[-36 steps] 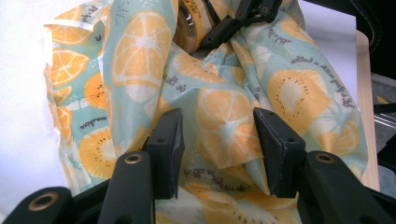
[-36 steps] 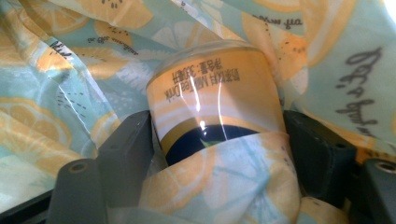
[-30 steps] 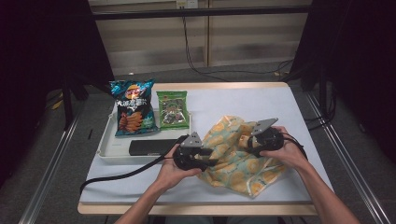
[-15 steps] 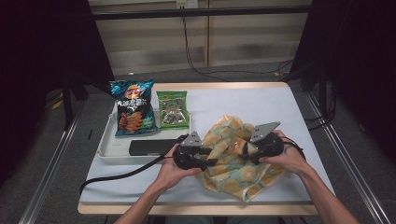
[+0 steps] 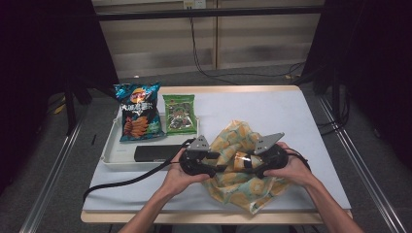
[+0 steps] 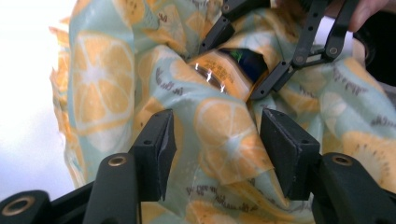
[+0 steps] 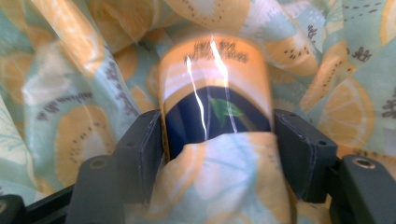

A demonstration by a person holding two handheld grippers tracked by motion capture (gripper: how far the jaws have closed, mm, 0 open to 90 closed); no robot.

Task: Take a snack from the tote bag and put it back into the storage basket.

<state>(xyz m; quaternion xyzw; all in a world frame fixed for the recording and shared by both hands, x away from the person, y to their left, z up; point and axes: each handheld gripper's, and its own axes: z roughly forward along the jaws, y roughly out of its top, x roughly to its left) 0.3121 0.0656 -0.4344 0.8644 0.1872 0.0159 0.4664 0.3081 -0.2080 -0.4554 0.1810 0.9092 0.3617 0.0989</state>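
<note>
A can [image 7: 212,93] is being packed into a citrus-print cloth bag [image 5: 238,187] at the table's [image 5: 272,104] near right. The can is clamped across its body by the right gripper [image 5: 245,161], jaws just eased wider. The left gripper [image 6: 215,149] straddles a bag fold, jaws just opened, pads seemingly apart, probably to hold the mouth open. Chips bag [image 5: 138,116] and green snack pack [image 5: 180,114] are left waiting on the far-left tray [image 5: 114,155].

cloth bag [image 5: 243,187]: pale green with big orange and yellow fruit slices
can [image 7: 215,79]: shiny orange and dark blue, with a little green leaf
chip bag [image 5: 138,110]: blue (orange chips drawn on it)
snack pack [image 5: 180,114]: green
tray [image 5: 111,151]: white
table [image 5: 272,107]: light grey top, wood edge
jaws: black
</note>
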